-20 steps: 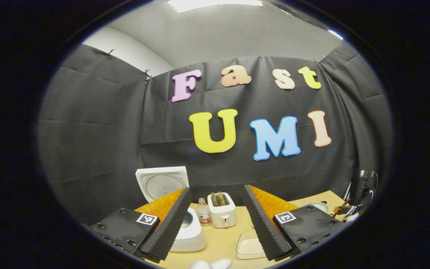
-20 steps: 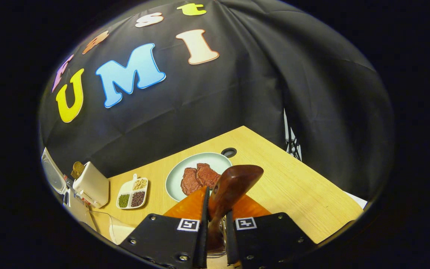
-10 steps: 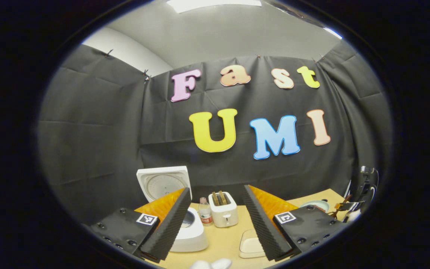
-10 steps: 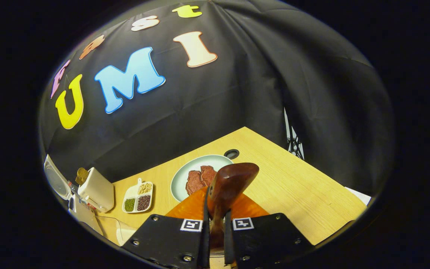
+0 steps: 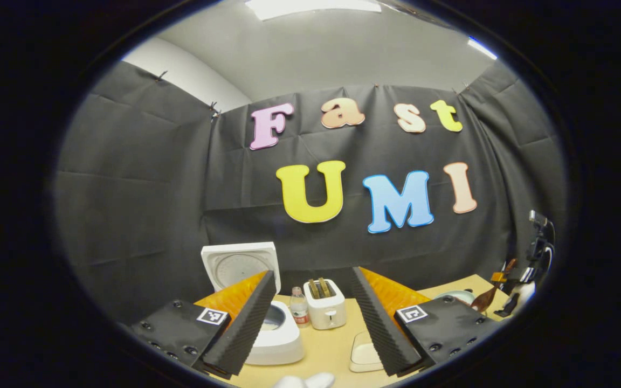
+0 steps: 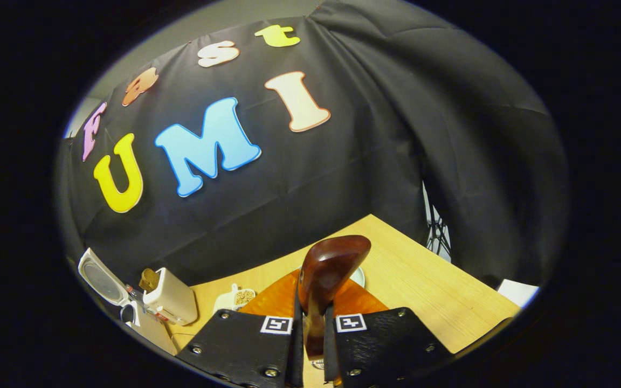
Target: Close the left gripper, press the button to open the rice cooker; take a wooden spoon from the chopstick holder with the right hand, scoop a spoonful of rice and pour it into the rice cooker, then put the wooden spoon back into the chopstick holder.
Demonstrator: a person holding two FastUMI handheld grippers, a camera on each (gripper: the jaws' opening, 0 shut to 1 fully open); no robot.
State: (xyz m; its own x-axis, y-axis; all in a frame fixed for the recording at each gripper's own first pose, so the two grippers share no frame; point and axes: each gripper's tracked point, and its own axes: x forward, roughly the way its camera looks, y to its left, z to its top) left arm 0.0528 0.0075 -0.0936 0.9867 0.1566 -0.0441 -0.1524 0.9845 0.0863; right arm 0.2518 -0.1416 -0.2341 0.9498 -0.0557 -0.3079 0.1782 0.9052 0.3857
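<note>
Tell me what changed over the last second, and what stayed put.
The right gripper has lifted with the wooden spoon: in its view the plate of meat has slid almost out of sight behind the spoon's bowl. Its grip stayed clamped. The left gripper stayed open; the rice cooker stayed lid-up.

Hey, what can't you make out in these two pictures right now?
- Rice cooker pot: left gripper view, partly behind the left gripper's finger; contents unclear.
- Wooden spoon handle: right gripper view, hidden between the right gripper's fingers.
- Plate: right gripper view, mostly behind the spoon.
- Seed tray: partly cut off by the gripper.
</note>
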